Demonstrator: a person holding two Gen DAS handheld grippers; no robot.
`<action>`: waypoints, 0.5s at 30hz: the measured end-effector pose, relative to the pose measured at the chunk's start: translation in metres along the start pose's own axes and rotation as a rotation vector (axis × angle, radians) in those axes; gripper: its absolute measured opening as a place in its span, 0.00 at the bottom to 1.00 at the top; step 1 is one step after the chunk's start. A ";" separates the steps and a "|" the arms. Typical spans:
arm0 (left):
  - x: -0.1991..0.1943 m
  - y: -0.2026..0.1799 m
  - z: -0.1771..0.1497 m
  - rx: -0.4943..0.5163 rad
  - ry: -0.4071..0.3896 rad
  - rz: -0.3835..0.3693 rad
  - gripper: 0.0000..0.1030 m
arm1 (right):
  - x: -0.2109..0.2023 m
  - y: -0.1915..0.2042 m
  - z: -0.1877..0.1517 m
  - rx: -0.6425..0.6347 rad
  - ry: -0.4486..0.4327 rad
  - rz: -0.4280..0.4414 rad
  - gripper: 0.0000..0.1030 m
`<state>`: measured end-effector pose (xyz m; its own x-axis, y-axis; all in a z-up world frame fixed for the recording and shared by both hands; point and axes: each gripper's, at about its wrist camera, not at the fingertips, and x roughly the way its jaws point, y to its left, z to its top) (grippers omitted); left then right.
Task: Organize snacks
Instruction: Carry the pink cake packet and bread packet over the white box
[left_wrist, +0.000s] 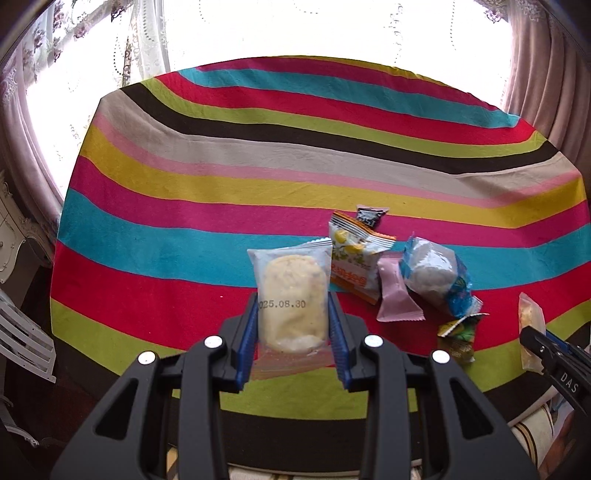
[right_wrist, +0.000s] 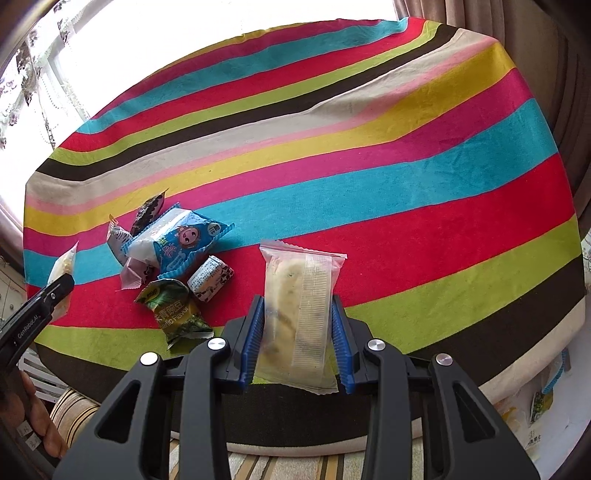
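My left gripper (left_wrist: 291, 325) is shut on a clear packet with a pale yellow pastry (left_wrist: 291, 295), held upright above the striped cloth. My right gripper (right_wrist: 297, 328) is shut on a similar clear pastry packet (right_wrist: 299, 306), seam side facing the camera. A pile of snacks lies between them: an orange and white packet (left_wrist: 351, 258), a pink packet (left_wrist: 397, 291), a blue and white packet (left_wrist: 436, 277) (right_wrist: 177, 243), a green garlic-flavour packet (right_wrist: 177, 314) (left_wrist: 458, 336), a small dark packet (left_wrist: 369, 216) and a small white and brown packet (right_wrist: 208, 277).
The table carries a bright striped cloth (left_wrist: 221, 192) (right_wrist: 406, 147). Curtains and a bright window stand behind it. The right gripper shows at the right edge of the left wrist view (left_wrist: 532, 339); the left gripper shows at the left edge of the right wrist view (right_wrist: 59, 286). A striped cushion (right_wrist: 70, 410) lies below the near edge.
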<state>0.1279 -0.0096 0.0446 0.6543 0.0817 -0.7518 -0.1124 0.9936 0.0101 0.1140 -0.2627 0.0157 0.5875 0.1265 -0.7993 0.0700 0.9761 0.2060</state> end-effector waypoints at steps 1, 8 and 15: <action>-0.004 -0.005 -0.001 0.009 -0.003 -0.003 0.34 | -0.002 -0.003 -0.001 0.008 -0.001 0.008 0.34; -0.028 -0.050 -0.009 0.093 -0.022 -0.051 0.34 | -0.018 -0.031 -0.007 0.086 -0.008 0.065 0.34; -0.045 -0.113 -0.018 0.220 -0.032 -0.120 0.34 | -0.039 -0.072 -0.017 0.166 -0.018 0.103 0.34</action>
<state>0.0974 -0.1275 0.0651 0.6771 -0.0394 -0.7349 0.1307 0.9891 0.0674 0.0720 -0.3350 0.0226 0.6126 0.2201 -0.7591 0.1396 0.9152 0.3780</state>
